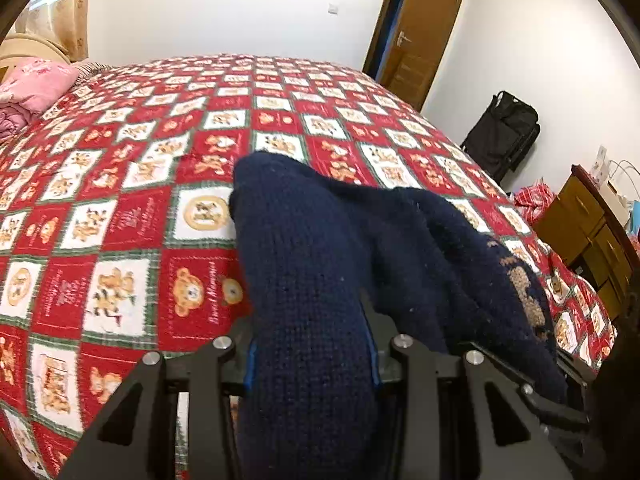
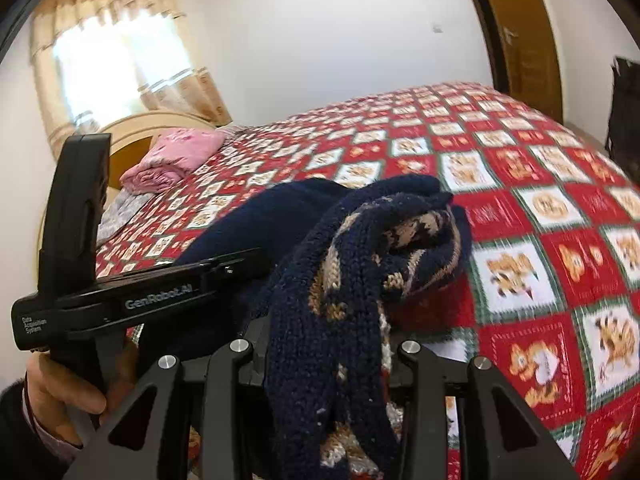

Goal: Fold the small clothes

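A small navy knitted sweater [image 1: 360,248] with a tan pattern hangs bunched between both grippers above the bed. My left gripper [image 1: 310,360] is shut on a plain navy part of the sweater, which drapes over its fingers and hides the tips. My right gripper [image 2: 326,364] is shut on a patterned part of the sweater [image 2: 360,248], which also covers its fingers. The left gripper's black body [image 2: 132,300], held by a hand, shows at the left of the right wrist view, close beside the right gripper.
A red, white and green bear-print quilt [image 1: 132,208] covers the bed. Pink folded bedding [image 2: 176,156] lies by the headboard. A brown door [image 1: 416,32], a black bag [image 1: 504,132] and a wooden dresser [image 1: 592,224] stand to the right.
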